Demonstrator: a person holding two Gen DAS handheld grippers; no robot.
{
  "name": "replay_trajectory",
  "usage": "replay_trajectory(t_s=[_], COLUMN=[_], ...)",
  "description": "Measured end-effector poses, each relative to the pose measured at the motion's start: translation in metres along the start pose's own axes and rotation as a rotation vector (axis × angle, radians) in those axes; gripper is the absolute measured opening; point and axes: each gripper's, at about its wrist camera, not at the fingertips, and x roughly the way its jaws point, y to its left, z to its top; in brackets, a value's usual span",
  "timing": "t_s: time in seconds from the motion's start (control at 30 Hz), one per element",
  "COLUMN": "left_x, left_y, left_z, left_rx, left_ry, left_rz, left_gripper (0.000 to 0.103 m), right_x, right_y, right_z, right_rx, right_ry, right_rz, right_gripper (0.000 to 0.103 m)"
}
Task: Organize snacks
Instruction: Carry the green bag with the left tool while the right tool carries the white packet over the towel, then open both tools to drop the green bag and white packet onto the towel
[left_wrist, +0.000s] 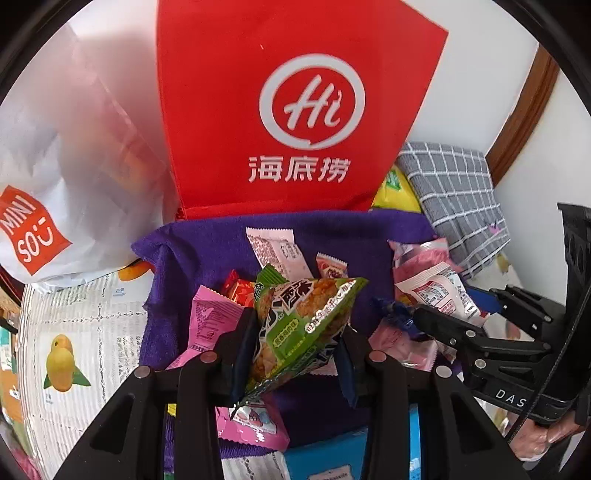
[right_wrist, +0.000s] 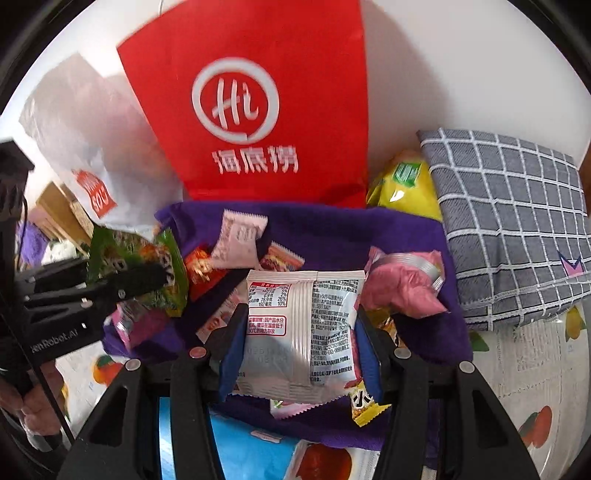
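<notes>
My left gripper (left_wrist: 295, 354) is shut on a green snack packet (left_wrist: 303, 325), held above a purple cloth (left_wrist: 207, 240) strewn with small snack packets. It also shows in the right wrist view (right_wrist: 136, 273). My right gripper (right_wrist: 299, 347) is shut on a white and pink snack packet (right_wrist: 299, 332) above the same cloth (right_wrist: 332, 232); that packet also shows in the left wrist view (left_wrist: 439, 295). A red paper bag (left_wrist: 291, 107) with a white "Hi" logo stands behind the cloth, also in the right wrist view (right_wrist: 258, 107).
A white Miniso bag (left_wrist: 55, 177) leans left of the red bag. A yellow snack bag (right_wrist: 406, 184) and a folded grey checked cloth (right_wrist: 517, 225) lie at the right. A blue box (right_wrist: 240, 450) sits at the front edge. A fruit-print tablecloth (left_wrist: 66, 347) covers the table.
</notes>
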Motion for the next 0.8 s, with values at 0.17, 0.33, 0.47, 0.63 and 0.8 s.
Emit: replay_trajectory(t_s=[0.17,0.33,0.47,0.63,0.8], left_x=[0.013,0.014,0.014,0.008,-0.013], left_y=[-0.001,-0.005,-0.005,-0.011,-0.017], left_z=[-0.002,-0.003,-0.004,-0.006,-0.011], left_rx=[-0.008,0.012,0.006,0.015,0.024], left_ry=[0.021,0.022,0.032,0.033,0.012], left_rz=[-0.025,-0.012,-0.018,-0.020,-0.016], left_gripper=[0.039,0.039,0.039,0.054,0.076], right_x=[0.015,0.013,0.011,0.010,-0.011], right_y=[-0.007,-0.006,-0.010,-0.012,-0.007], right_z=[-0.003,-0.004,-0.006,-0.010,-0.012], right_rx=[0.009,-0.026,-0.007,0.022,0.028], right_ry=[0.051,0.055,0.064,0.093,0.062], right_rz=[-0.013,-0.005,-0.007,-0.013,-0.017], right_gripper=[0.054,0.054,0.056,0.058,0.064])
